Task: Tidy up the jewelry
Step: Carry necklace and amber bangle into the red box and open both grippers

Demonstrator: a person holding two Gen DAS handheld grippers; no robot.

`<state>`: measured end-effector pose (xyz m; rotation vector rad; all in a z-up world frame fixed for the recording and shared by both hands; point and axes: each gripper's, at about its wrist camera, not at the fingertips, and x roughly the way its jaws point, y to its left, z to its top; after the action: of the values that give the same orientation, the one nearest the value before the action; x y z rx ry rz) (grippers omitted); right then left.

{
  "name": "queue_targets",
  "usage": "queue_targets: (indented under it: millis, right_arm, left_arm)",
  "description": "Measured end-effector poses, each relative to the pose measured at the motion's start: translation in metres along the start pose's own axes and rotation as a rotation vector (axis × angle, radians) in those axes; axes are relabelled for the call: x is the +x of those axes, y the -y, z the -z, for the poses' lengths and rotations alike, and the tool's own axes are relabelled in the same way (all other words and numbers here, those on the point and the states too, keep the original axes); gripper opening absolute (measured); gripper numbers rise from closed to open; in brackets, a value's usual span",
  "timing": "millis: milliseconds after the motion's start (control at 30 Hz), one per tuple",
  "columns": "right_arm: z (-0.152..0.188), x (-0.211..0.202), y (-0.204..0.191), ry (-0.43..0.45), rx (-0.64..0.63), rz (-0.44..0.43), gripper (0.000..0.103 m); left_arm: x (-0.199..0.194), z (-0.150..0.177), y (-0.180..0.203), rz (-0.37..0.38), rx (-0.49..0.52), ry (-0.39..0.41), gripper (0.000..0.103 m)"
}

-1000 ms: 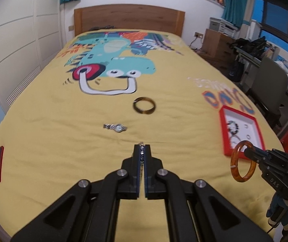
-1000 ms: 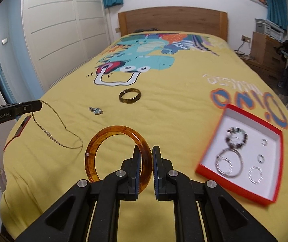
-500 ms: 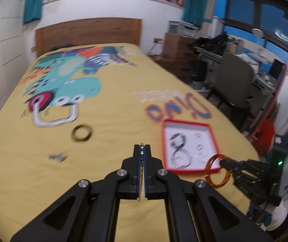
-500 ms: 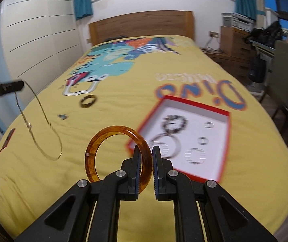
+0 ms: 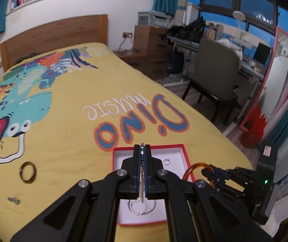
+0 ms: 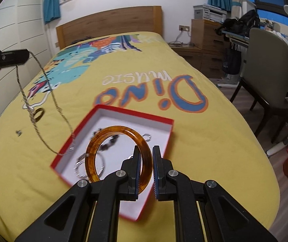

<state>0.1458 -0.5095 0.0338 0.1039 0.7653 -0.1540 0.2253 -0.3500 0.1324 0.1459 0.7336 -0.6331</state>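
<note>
Risk first: chain (image 6: 43, 109) dangling from left gripper (image 5: 142, 147), pinched tight, could snag box (image 6: 165, 119) rim or spill outside. Bangle (image 6: 116, 153), clamped upright in right gripper (image 6: 145, 151) over box near side, could roll out or knock rings if dropped from height. Box near right edge of bed (image 5: 67, 141); open room left and far; dark bangle (image 5: 28, 172) and small piece (image 5: 13, 200) lying left.

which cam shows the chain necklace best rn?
Right wrist. There the chain necklace hangs in a long loop from the left gripper, reaching the red box. The left wrist view shows only a beaded sliver pinched between its own shut jaws.
</note>
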Motion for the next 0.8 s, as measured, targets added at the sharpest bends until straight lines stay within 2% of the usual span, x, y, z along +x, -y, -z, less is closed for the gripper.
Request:
queue_targets:
  millis: [133, 333, 567, 800]
  right_arm:
    - [-0.008, 0.027, 0.003, -0.021, -0.01, 0.005, 0.011]
    - [-0.016, 0.065, -0.008, -0.065, -0.05, 0.001, 0.011]
    - [-0.022, 0.103, -0.028, -0.151, -0.122, 0.017, 0.011]
    - [-0.021, 0.123, -0.031, -0.217, -0.132, 0.048, 0.011]
  left_arm:
    - [0.045, 0.01, -0.001, -0.016, 0.01, -0.073, 0.002]
    - [0.095, 0.054, -0.02, -0.03, -0.009, -0.207, 0.002]
    - [0.117, 0.094, -0.026, 0.003, -0.001, -0.285, 0.002]
    - [0.124, 0.108, -0.035, 0.024, -0.039, -0.311, 0.004]
